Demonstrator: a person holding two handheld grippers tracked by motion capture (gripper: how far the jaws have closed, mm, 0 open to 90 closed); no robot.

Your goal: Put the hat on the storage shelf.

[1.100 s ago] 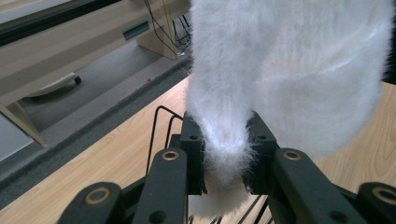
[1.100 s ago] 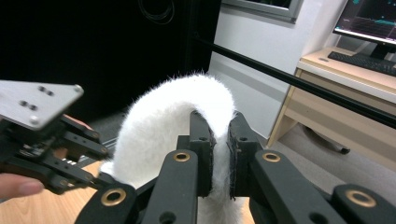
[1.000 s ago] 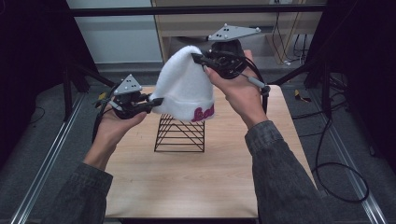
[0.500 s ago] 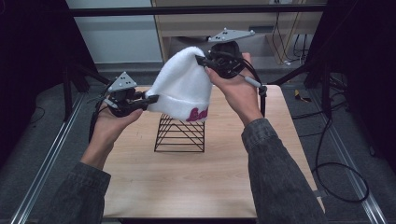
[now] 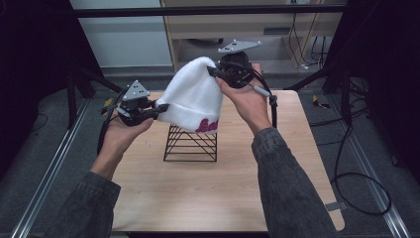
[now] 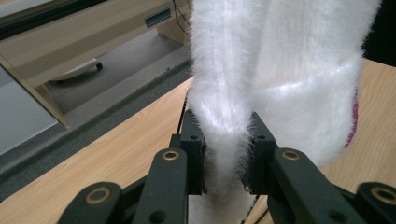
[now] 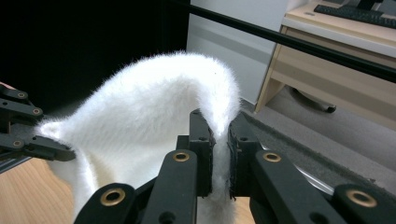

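Observation:
A fluffy white knit hat [image 5: 193, 94] with pink lettering on its cuff hangs in the air above a black wire stand [image 5: 190, 144] on the table. My left gripper [image 5: 161, 107] is shut on the hat's lower left edge; the fabric [image 6: 224, 135] is pinched between its jaws. My right gripper [image 5: 213, 72] is shut on the hat's top right, with the white fabric [image 7: 219, 126] squeezed between its pads. The hat is stretched between the two grippers, cuff just over the stand's top. The other gripper [image 7: 28, 140] shows at the left in the right gripper view.
The wooden table [image 5: 218, 193] has bare surface in front of the stand. Dark frame bars [image 5: 208, 10] run across the back. A desk [image 5: 257, 25] stands behind the table, and cables [image 5: 346, 178] lie on the floor at the right.
Both grippers have kept their hold and shifted slightly; the hat has come a little lower and to the left over the stand.

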